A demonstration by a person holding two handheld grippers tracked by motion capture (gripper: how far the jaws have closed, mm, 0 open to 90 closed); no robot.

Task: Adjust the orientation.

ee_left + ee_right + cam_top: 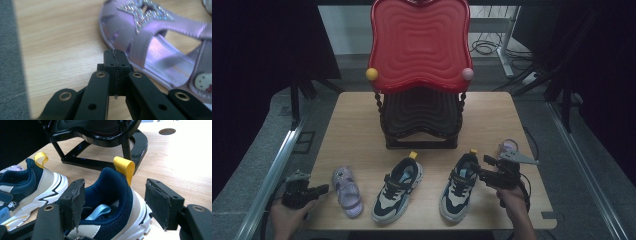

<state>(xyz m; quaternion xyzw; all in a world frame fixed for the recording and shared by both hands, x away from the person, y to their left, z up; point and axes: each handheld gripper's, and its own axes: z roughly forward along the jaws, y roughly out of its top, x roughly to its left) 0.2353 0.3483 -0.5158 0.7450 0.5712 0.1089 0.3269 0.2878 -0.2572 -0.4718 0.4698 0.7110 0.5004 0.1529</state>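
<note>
A lilac sandal [347,190] with a glittery star lies near the table's front left, toe toward me. My left gripper [323,189] rests just left of it, shut with nothing in it; in the left gripper view its closed tips [115,57] sit close to the sandal's [155,42] sole edge. Two navy and cream sneakers [398,189] [459,186] with yellow heel loops stand side by side. My right gripper [479,169] is open at the right sneaker's heel. In the right gripper view that heel [112,187] lies between the spread jaws [116,196], and the right pad [157,203] stands apart from it.
A two-tier stand with a red wavy top tray [419,42] and a black lower shelf [422,112] stands at the table's middle back. A second lilac sandal [510,146] lies behind the right gripper. The wooden table [357,125] has a metal rail at each side.
</note>
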